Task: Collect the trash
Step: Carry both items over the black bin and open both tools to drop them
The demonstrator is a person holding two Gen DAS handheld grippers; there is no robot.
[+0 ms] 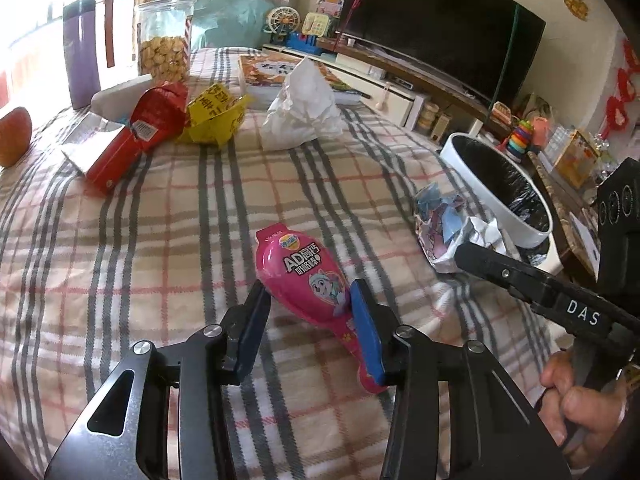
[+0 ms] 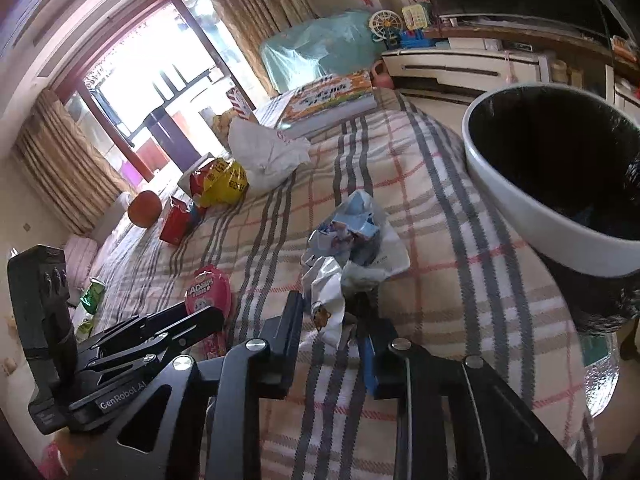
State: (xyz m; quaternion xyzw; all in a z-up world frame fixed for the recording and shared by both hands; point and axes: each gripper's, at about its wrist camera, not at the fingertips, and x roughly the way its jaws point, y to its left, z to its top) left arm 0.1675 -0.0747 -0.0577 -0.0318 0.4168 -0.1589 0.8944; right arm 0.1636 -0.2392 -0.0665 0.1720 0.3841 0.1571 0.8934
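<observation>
Six pieces of trash lie on the plaid cloth (image 1: pixel 168 240) that covers the tabletop: one pink candy packet (image 1: pixel 304 276), one crumpled wad of blue-and-white wrappers (image 2: pixel 352 236), one crumpled white plastic bag (image 1: pixel 300 108), one yellow wrapper (image 1: pixel 214 116), one red foil bag (image 1: pixel 160 114) and one red carton (image 1: pixel 108 160) with an open end. One white trash bin (image 1: pixel 496 196) with a black liner stands at the table's edge, just beyond the wrapper wad. Two grippers are in view. The left gripper (image 1: pixel 310 306) has its fingers on either side of the pink packet's wide, rounded body, and both blue pads appear to touch its glossy, bulging surface, while the narrow tail of the packet runs back under the right-hand finger. The right gripper (image 2: pixel 332 324) has its fingers close together, clamped on the near edge of the wrapper wad, with shiny crinkled film bunched between them. A hand (image 1: pixel 576 404) grips the handle of the right gripper at the edge of the left wrist view. Further back stand one clear plastic jar of round biscuits (image 1: pixel 164 40), one tall purple flask (image 1: pixel 80 52), one orange fruit (image 2: pixel 145 209) and one flat picture book (image 2: pixel 332 96). The cloth is woven and soft-looking, cream with grey stripes and thin red lines; the bin is smooth and round, tapering downward.
</observation>
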